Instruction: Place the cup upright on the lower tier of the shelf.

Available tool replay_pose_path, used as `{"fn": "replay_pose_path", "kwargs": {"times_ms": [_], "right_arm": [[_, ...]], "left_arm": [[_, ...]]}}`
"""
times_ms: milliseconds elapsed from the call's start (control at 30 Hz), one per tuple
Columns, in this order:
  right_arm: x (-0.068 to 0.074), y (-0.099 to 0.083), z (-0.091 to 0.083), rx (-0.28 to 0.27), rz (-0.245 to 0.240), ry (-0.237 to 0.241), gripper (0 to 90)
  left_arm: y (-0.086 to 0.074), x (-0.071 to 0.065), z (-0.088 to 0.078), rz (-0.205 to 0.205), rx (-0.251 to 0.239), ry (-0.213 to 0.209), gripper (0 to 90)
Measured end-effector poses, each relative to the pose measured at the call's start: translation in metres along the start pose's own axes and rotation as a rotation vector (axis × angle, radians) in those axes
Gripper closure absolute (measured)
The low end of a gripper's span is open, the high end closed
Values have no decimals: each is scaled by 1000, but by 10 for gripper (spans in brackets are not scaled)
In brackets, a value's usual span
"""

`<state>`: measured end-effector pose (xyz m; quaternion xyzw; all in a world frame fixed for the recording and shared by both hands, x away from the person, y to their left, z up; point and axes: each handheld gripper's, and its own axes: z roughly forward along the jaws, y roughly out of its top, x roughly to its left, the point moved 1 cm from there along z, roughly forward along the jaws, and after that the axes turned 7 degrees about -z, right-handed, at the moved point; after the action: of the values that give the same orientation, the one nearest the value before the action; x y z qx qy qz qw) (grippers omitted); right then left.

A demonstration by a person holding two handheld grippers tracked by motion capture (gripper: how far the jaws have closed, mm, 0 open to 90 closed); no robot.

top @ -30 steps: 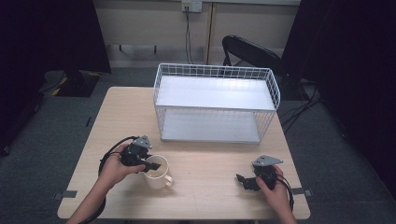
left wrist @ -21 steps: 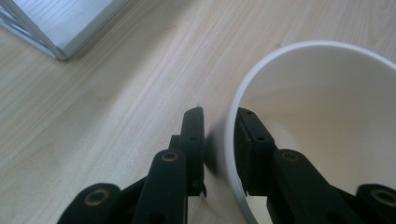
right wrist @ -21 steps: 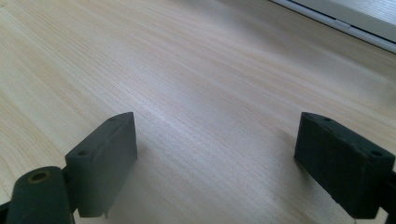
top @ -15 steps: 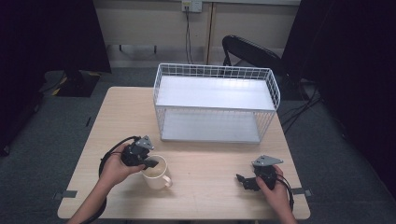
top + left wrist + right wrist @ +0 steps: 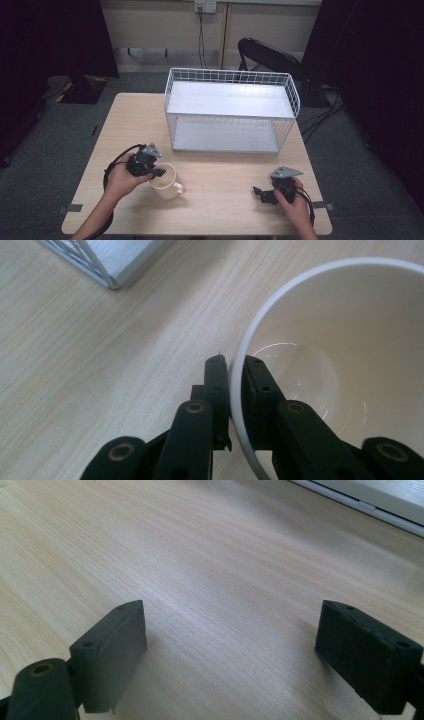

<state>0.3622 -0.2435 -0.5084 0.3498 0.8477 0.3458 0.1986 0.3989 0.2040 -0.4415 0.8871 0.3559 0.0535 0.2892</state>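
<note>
**Mug gripped at the rim, lift not yet begun**

At the lower left of the high view, the left gripper (image 5: 156,171) is pinching the mug (image 5: 166,182) by its rim. In the left gripper view the two black jaws are sitting either side of the thin white wall, one outside and one inside, pressed close against it. The mug is standing upright on the table (image 5: 225,172), low and left of centre in the high view, with its handle pointing toward the lower right. So the grasp looks made; the carrying, probably into the rack (image 5: 231,111) at the upper middle of that frame, is left to do. Whether the mug's base is touching the wood or just off it is hard to tell from this height.

The mug is glazed ceramic, cream-white, round and smooth, with a faint ring of glare in its empty bowl. The table is pale wood laminate with fine straight grain. The rack is a white wire box, open at the front, with a flat pale floor and an upper shelf.

At the lower right of the high view, the right gripper (image 5: 263,194) is resting low over the table, jaws spread wide with nothing between them but bare wood grain.
</note>
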Motion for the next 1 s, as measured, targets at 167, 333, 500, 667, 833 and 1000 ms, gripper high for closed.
{"fn": "replay_pose_path", "kwargs": {"times_ms": [167,333,500,667,833,1000], "right_arm": [[0,0,0,0,0,0,123],[0,0,0,0,0,0,122],[0,0,0,0,0,0,123],[0,0,0,0,0,0,123],[0,0,0,0,0,0,123],[0,0,0,0,0,0,123]], "left_arm": [[0,2,-2,-21,-3,-12,825],[1,1,-2,-31,-6,-20,825],[8,-1,-2,-42,-21,-21,825],[16,-4,-1,-40,-30,-15,826],[28,-7,5,-55,-60,-9,826],[36,-10,8,-62,-82,-8,826]]}}
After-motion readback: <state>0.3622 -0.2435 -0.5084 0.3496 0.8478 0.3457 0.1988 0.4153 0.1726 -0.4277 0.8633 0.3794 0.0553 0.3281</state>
